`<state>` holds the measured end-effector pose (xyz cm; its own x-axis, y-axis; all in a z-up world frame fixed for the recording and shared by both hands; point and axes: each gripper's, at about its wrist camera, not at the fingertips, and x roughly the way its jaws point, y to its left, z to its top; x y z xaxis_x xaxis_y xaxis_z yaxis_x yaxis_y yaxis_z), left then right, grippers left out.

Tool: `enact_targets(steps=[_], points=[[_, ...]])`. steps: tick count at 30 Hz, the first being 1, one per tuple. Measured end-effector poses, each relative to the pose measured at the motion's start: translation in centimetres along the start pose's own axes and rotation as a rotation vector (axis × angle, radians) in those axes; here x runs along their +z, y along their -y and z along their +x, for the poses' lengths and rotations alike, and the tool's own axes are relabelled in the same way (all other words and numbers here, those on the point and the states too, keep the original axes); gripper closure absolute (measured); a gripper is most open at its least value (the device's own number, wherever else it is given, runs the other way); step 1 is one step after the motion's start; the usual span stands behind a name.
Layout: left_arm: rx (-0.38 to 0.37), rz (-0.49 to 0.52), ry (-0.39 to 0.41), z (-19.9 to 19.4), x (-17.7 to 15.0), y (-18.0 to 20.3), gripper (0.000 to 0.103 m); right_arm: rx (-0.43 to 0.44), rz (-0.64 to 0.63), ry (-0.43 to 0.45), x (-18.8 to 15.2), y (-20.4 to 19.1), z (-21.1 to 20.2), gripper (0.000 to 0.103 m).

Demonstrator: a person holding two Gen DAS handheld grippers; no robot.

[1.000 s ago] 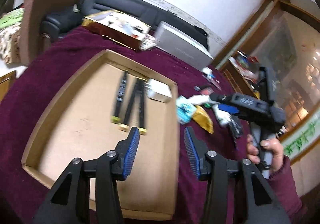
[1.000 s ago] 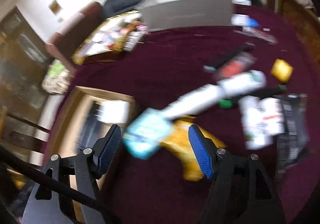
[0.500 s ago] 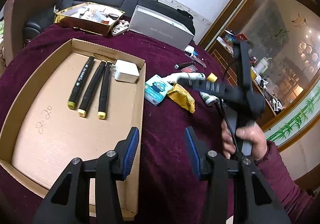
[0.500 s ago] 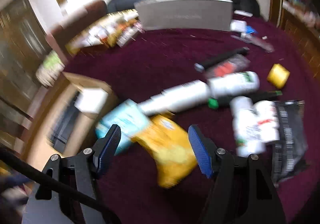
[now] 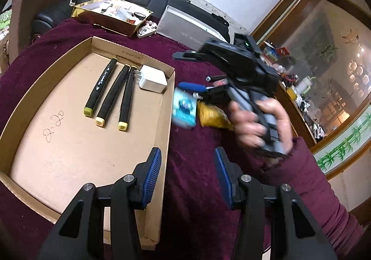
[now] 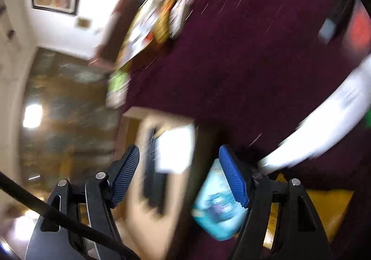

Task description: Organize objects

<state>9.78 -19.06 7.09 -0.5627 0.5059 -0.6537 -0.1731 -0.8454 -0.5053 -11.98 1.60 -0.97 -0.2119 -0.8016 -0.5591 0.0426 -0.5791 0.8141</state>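
A cardboard tray (image 5: 167,107) on the maroon cloth holds three black markers (image 5: 112,95) and a white charger (image 5: 153,79). A light-blue packet (image 5: 184,109) and a yellow packet (image 5: 213,117) lie just right of the tray. My left gripper (image 5: 186,175) is open and empty over the tray's right wall. My right gripper (image 6: 179,175) is open and empty; it hovers tilted over the blue packet (image 6: 218,209), close to the tray's corner (image 6: 136,116), and shows in the left wrist view (image 5: 192,87). The right wrist view is blurred.
A gold box (image 5: 111,15) of small items and a grey flat box (image 5: 187,30) stand at the back. A white tube (image 6: 324,134) lies right of the packets; a black pen and red item (image 5: 218,80) sit behind my right hand. A sofa lies beyond.
My right gripper swung left and down towards the blue packet and tray corner, rotating sharply. My left gripper shifted slightly; both stay open and empty.
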Motion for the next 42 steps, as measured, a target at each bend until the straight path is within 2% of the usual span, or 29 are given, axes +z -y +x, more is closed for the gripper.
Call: enact_targets(steps=[3,5,6,9,11,12,13,16,18,20,22,24,30,33,34,36,37,38,39,40,42], points=[[-0.010,-0.006,-0.008,0.2,-0.1,-0.2,0.062,0.108,0.013,-0.141,-2.7,0.2,0.4,0.031],[-0.007,0.016,-0.009,0.2,-0.2,0.1,0.062,0.117,-0.003,-0.216,-5.2,0.3,-0.1,0.031],[0.000,0.032,-0.007,0.2,-0.3,0.3,0.062,0.090,-0.009,-0.220,-6.1,0.4,-0.7,0.031],[-0.009,0.029,-0.015,0.7,-0.3,0.4,0.062,0.006,-0.090,-0.086,-7.1,-0.4,-3.7,0.031],[-0.018,0.018,-0.022,1.1,-0.3,0.5,0.062,-0.118,-0.107,0.035,-6.1,-1.0,-4.7,0.031],[-0.019,0.014,-0.023,1.1,-0.5,0.5,0.062,-0.216,-0.134,0.101,-5.4,-1.6,-4.9,0.031],[-0.018,0.012,-0.026,1.1,-0.6,0.6,0.062,-0.306,-0.164,0.134,-4.9,-2.0,-4.6,0.031],[-0.001,0.018,-0.024,0.8,-0.9,0.7,0.062,-0.677,-0.336,0.212,-3.6,-4.4,-1.9,0.032],[0.015,0.018,-0.016,0.5,-0.9,0.5,0.062,-0.780,-0.397,0.214,-3.1,-5.4,0.2,0.033],[0.020,0.003,-0.018,0.5,-0.8,0.0,0.062,-0.776,-0.402,0.173,-2.7,-5.5,2.2,0.042],[0.021,-0.011,-0.023,0.6,-0.7,-0.4,0.062,-0.820,-0.415,0.140,-2.5,-5.4,3.9,0.058],[0.017,-0.018,-0.028,0.7,-0.7,-0.7,0.062,-0.850,-0.428,0.083,-2.6,-4.5,4.4,0.067],[-0.003,0.007,-0.027,0.8,-0.4,-0.7,0.062,-0.829,-0.464,-0.061,-6.8,-4.1,3.3,0.066],[-0.010,0.032,-0.032,1.0,-0.4,0.0,0.062,-0.785,-0.503,-0.169,-10.0,-4.0,1.9,0.066],[-0.019,0.042,-0.040,1.3,-0.5,0.3,0.062,-0.743,-0.484,-0.172,-10.8,-3.8,0.7,0.066],[-0.027,0.059,-0.059,2.0,-0.6,1.2,0.062,-0.630,-0.430,-0.085,-11.2,-3.7,-2.5,0.066],[-0.030,0.071,-0.071,2.5,-0.8,1.8,0.062,-0.586,-0.402,-0.014,-11.2,-3.5,-4.7,0.061],[-0.029,0.084,-0.083,2.9,-0.9,2.5,0.062,-0.575,-0.384,0.049,-11.1,-3.2,-6.5,0.056],[-0.023,0.104,-0.098,3.5,-1.1,3.3,0.062,-0.578,-0.369,0.111,-11.1,-2.8,-8.1,0.047],[-0.019,0.120,-0.105,3.9,-1.3,4.0,0.062,-0.582,-0.348,0.172,-11.1,-2.2,-9.7,0.045],[0.008,0.155,-0.115,4.8,-1.7,5.4,0.061,-0.562,-0.306,0.213,-10.7,-0.8,-11.5,0.045]])
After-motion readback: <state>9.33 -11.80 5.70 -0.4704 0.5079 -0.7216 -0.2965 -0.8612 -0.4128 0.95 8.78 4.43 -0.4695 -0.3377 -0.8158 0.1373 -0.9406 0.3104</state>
